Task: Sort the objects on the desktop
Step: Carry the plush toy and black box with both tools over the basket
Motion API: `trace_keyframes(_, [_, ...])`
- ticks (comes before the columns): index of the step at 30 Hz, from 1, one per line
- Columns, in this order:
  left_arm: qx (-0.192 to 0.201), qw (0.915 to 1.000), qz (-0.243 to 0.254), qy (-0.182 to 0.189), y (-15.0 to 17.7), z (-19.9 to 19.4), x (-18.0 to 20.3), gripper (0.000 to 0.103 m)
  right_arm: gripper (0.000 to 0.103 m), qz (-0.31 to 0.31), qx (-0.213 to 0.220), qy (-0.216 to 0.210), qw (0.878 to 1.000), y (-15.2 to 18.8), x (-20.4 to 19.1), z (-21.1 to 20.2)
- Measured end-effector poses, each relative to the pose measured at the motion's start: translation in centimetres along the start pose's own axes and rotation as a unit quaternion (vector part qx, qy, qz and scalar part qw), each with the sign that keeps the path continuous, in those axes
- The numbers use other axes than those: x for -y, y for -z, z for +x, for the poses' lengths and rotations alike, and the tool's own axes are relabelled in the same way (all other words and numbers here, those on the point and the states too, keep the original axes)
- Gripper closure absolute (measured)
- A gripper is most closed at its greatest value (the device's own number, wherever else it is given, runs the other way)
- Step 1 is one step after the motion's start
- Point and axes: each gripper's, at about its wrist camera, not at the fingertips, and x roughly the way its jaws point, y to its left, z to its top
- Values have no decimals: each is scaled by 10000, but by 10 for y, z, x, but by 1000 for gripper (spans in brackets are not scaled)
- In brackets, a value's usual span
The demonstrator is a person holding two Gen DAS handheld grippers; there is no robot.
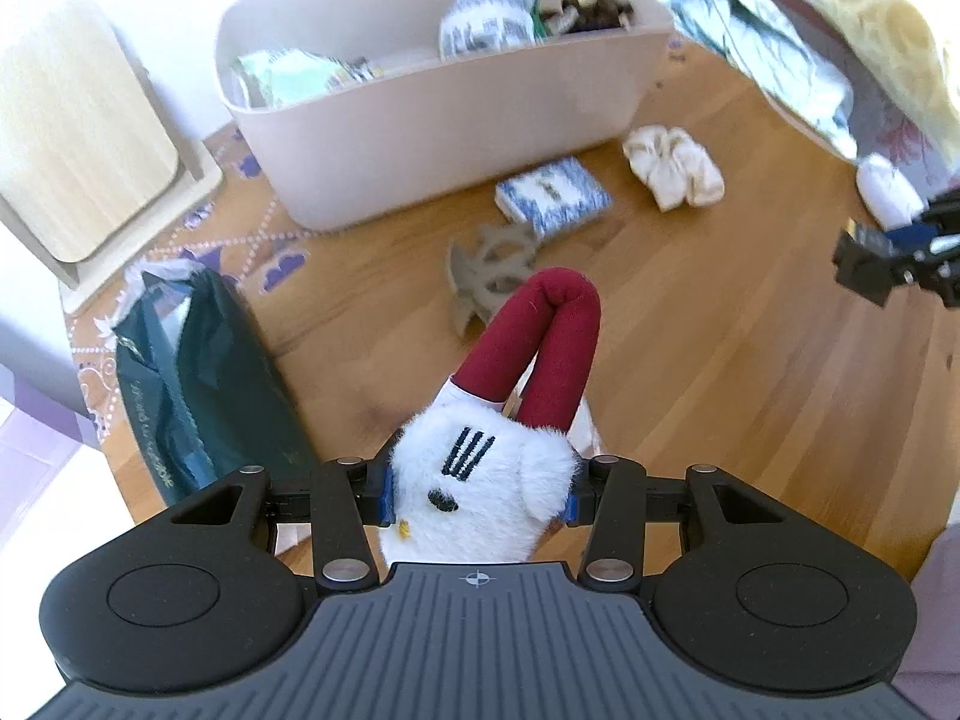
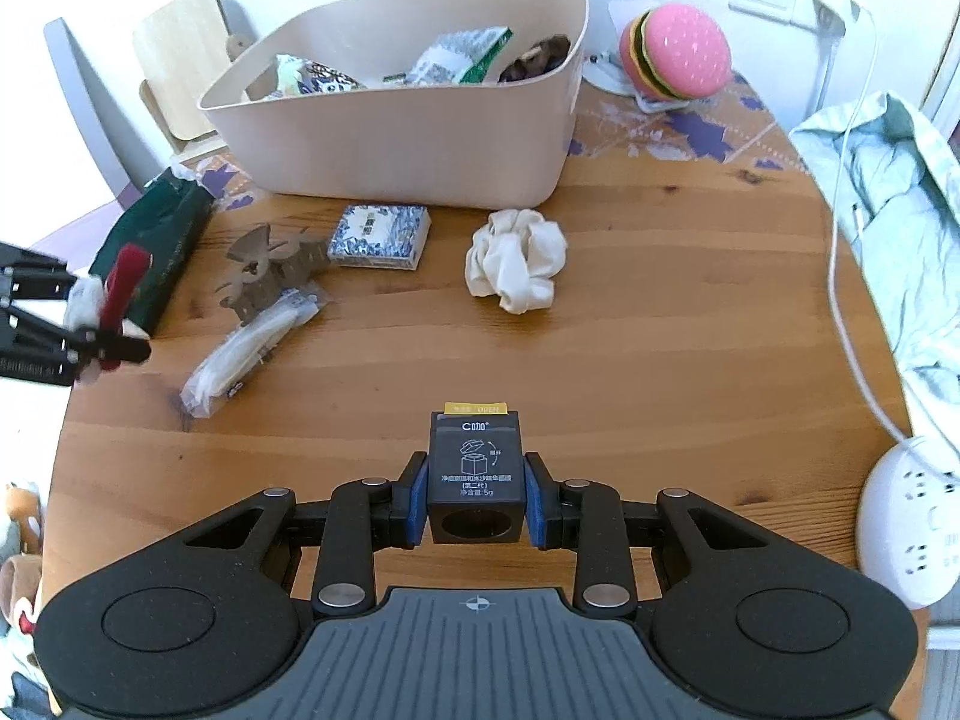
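Observation:
My left gripper [image 1: 477,495] is shut on a white plush toy [image 1: 480,480] with dark red limbs, held above the wooden table [image 1: 720,360]. In the right wrist view that same left gripper [image 2: 90,330] shows at the left edge with the plush toy [image 2: 114,294]. My right gripper [image 2: 475,501] is shut on a small black box [image 2: 474,474] with white print and a yellow tab. The beige bin [image 2: 420,138] stands at the back of the table and holds several packets. In the left wrist view the right gripper [image 1: 864,270] enters from the right; its jaws are unclear there.
On the table lie a blue-and-white patterned box [image 2: 379,234], a crumpled cream cloth [image 2: 516,258], a grey cardboard shape [image 2: 258,276], a clear packet [image 2: 252,348] and a dark green bag [image 2: 150,246]. A burger plush [image 2: 678,54], pale green cloth [image 2: 888,198] and white power strip [image 2: 906,516] sit at right.

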Motion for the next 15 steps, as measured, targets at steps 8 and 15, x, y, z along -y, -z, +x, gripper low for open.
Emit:
trace_keyframes(8, [303,9994,131,-123,-16,-18,-8,56,74,-168,349,-50,9992,-12,5,-36])
trace_keyframes(15, [706,9971,198,-182,-43,-38,-18,56,74,-301,763,-140,9965,-41,1,-58])
